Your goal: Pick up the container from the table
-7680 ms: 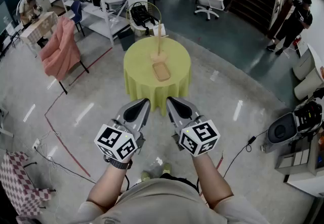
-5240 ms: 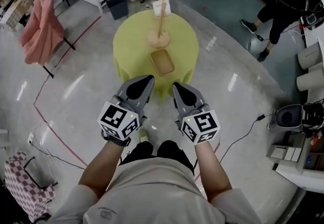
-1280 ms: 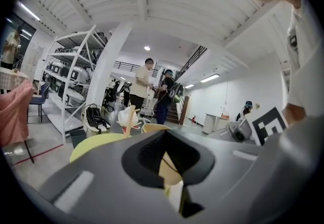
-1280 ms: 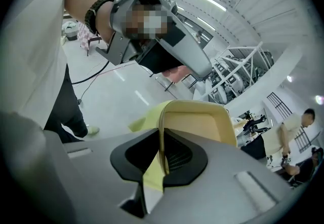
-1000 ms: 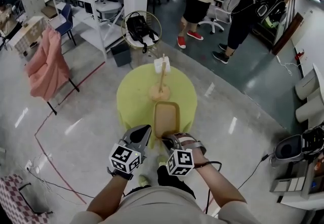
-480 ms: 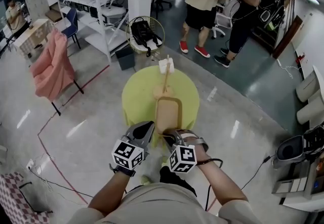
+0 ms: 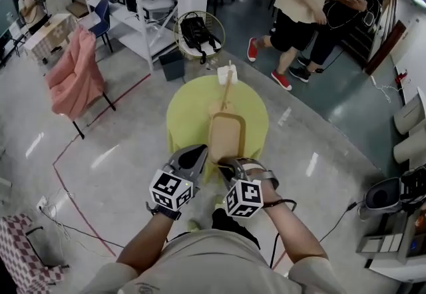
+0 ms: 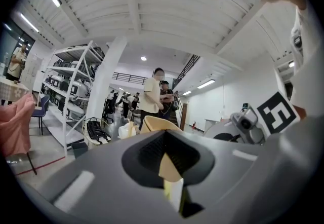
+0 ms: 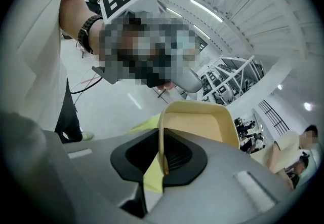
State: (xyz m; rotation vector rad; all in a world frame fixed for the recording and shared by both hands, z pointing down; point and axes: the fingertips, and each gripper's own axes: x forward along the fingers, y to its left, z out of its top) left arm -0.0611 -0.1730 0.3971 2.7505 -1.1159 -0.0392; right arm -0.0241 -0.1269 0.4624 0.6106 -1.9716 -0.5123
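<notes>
One tan container [image 7: 227,134] centre frame, its near rim hidden where my right gripper [image 7: 227,166] clamps it; left gripper [image 7: 198,152] closed, empty.

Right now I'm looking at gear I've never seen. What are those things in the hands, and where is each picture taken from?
A person holds a two-jaw gripper in each hand; the marker cubes are part of them. One picture looks down from a head camera; the others ride on the grippers. Below is a round table in yellow-green cloth with a wooden stand. The right gripper clamps the beige container by its near rim; the left gripper looks closed and empty.
</notes>
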